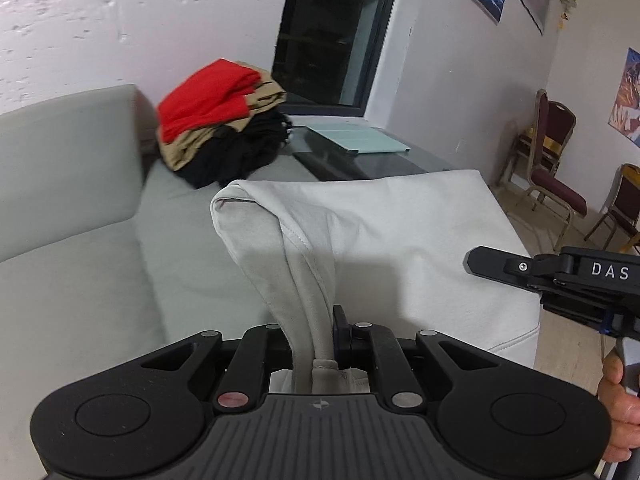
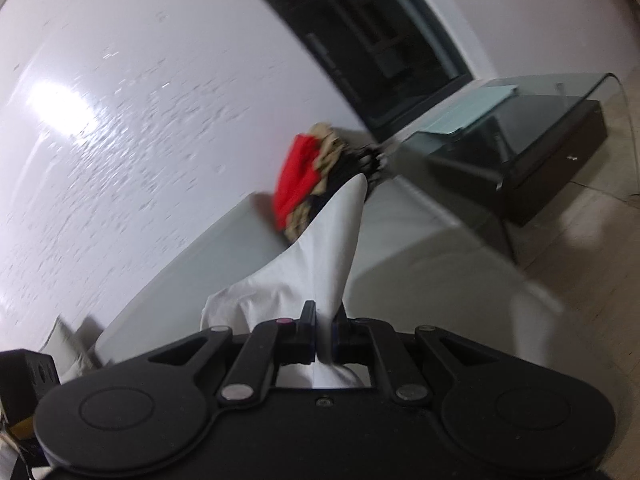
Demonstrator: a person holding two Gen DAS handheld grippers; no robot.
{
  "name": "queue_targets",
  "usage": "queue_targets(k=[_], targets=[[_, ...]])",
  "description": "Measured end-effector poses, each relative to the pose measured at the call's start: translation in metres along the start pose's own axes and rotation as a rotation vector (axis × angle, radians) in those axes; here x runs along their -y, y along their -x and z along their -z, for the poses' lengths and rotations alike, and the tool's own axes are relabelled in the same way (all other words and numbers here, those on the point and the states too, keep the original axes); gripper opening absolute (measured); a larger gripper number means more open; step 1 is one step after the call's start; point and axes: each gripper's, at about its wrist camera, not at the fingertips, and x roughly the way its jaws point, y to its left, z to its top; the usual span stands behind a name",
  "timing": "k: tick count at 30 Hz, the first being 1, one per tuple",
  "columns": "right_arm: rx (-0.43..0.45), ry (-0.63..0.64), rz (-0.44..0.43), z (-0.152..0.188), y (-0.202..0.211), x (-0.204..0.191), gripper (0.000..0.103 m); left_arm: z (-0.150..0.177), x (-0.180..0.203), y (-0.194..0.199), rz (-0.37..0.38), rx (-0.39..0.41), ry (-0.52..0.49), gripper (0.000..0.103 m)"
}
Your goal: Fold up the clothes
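Observation:
A white garment [image 1: 384, 232] is stretched above a grey sofa [image 1: 72, 216]. My left gripper [image 1: 316, 328] is shut on a bunched hem of the garment, which rises from the jaws toward a folded corner. My right gripper [image 2: 324, 320] is shut on another part of the white garment [image 2: 324, 248], which peaks up in front of it. The right gripper also shows in the left wrist view [image 1: 560, 276] at the right, beside the cloth's edge.
A stack of folded red, tan and black clothes [image 1: 220, 120] sits at the sofa's far end, also in the right wrist view [image 2: 316, 184]. A glass table [image 1: 360, 152] stands beyond. Maroon chairs [image 1: 552, 168] line the right wall. A dark window [image 1: 332, 32] is behind.

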Motion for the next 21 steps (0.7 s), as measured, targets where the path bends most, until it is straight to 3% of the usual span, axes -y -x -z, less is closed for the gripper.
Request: queue_targets(k=[3, 5, 6, 8, 9, 11, 14, 17, 20, 21], targets=[[0.017, -0.033, 0.022, -0.023, -0.018, 0.021, 0.007, -0.018, -0.004, -0.026, -0.008, 0.000, 0.042, 0.015], [0.019, -0.092, 0.057, -0.038, -0.040, 0.039, 0.012, -0.030, -0.011, -0.052, -0.046, -0.018, 0.084, 0.047], [0.013, -0.117, 0.084, -0.044, -0.051, 0.049, 0.020, -0.031, -0.018, -0.071, -0.101, -0.072, 0.122, 0.051], [-0.037, -0.142, 0.194, -0.049, -0.075, 0.073, 0.038, -0.022, -0.040, -0.094, -0.195, -0.180, 0.218, 0.039], [-0.062, -0.157, 0.248, -0.051, -0.085, 0.085, 0.039, -0.016, -0.050, -0.100, -0.229, -0.219, 0.264, 0.039], [-0.076, -0.172, 0.282, -0.043, -0.080, 0.099, 0.040, 0.005, -0.069, -0.088, -0.210, -0.197, 0.305, 0.043], [-0.060, -0.127, 0.283, -0.028, -0.059, 0.103, 0.047, 0.026, -0.079, -0.077, -0.246, -0.202, 0.276, 0.040], [-0.050, -0.068, 0.271, -0.017, -0.044, 0.098, 0.046, 0.032, -0.071, -0.077, -0.218, -0.196, 0.261, 0.038], [-0.049, 0.034, 0.238, -0.013, -0.046, 0.077, 0.027, 0.024, -0.039, -0.085, -0.167, -0.174, 0.151, 0.038], [-0.061, 0.082, 0.234, -0.010, -0.050, 0.068, 0.027, 0.022, -0.027, -0.087, -0.150, -0.169, 0.106, 0.040]])
